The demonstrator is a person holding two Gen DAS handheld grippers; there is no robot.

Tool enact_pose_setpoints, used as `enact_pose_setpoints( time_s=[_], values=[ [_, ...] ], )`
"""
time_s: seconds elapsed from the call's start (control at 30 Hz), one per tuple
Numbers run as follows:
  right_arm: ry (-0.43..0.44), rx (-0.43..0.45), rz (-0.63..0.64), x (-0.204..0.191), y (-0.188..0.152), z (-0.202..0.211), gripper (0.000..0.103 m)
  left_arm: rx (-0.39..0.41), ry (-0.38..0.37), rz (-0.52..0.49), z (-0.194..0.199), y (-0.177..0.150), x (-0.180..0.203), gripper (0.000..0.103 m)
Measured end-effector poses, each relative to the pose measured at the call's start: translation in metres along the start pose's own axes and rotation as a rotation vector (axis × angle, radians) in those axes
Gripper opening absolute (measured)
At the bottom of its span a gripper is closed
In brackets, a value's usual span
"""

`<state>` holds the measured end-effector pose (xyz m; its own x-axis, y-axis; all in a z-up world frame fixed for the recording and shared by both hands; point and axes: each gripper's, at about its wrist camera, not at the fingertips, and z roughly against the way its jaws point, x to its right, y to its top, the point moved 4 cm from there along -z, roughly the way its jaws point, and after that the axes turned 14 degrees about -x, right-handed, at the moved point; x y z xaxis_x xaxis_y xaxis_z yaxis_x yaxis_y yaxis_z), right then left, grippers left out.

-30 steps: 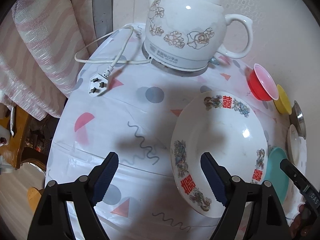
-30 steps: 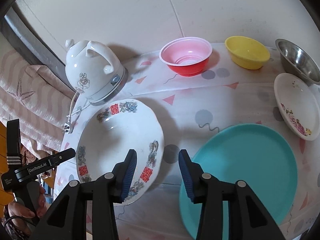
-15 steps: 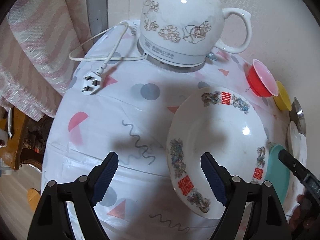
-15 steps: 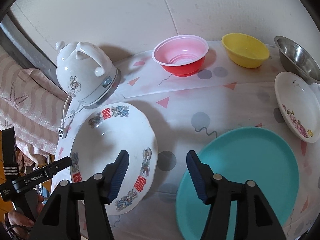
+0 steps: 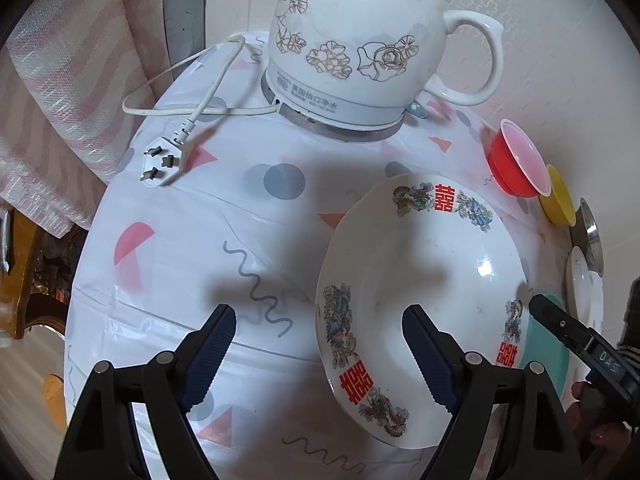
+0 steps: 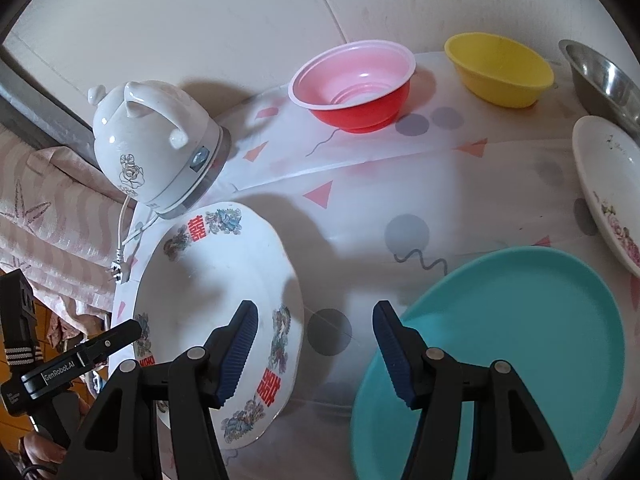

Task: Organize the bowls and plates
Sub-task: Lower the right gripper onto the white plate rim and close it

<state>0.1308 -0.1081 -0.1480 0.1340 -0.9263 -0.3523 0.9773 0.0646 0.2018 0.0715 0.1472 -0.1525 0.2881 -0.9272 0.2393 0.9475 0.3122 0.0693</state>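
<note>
A large white plate [image 5: 432, 264] with red characters and dragon prints lies on the patterned tablecloth [image 5: 240, 216]. My left gripper [image 5: 320, 340] hovers open over the plate's left rim, one finger over the cloth, the other over the plate's hollow. In the right wrist view the same plate [image 6: 208, 280] lies left of a teal plate [image 6: 520, 340]. My right gripper [image 6: 314, 320] stands open over the gap between them, its left finger above the white plate's rim and its right finger above the teal plate's edge. Neither gripper holds anything.
A red bowl [image 6: 352, 84], a yellow bowl [image 6: 500, 72] and a steel bowl [image 6: 604, 80] line the wall. A small flowered plate [image 6: 608, 188] sits at the right. A white kettle [image 5: 360, 40] with cord and plug [image 5: 160, 160] stands behind the big plate. Pink fabric [image 5: 60, 100] hangs left.
My right gripper's jaws have spread wider and it has sunk a little toward the table between the two plates. The left gripper has stayed about where it was, still open.
</note>
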Motion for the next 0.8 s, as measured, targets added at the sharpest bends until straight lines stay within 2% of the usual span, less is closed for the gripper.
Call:
enact_pose_setpoints(
  time_s=[0.1,0.23,0.47,0.8],
  values=[
    [0.031,-0.008,0.003,0.0,0.001,-0.004,0.061,0.002,-0.002,0.008,-0.002,0.001,-0.001,0.086],
    [0.066,-0.024,0.011,-0.001,0.003,-0.01,0.061,0.001,-0.044,0.01,-0.004,0.001,0.0,0.085],
    [0.093,-0.053,0.028,-0.004,0.004,-0.021,0.061,-0.008,-0.025,-0.02,-0.01,0.001,0.004,0.078],
    [0.13,-0.075,0.032,-0.008,0.007,-0.029,0.046,-0.019,-0.019,-0.046,-0.017,0.003,0.008,0.072]
  ],
)
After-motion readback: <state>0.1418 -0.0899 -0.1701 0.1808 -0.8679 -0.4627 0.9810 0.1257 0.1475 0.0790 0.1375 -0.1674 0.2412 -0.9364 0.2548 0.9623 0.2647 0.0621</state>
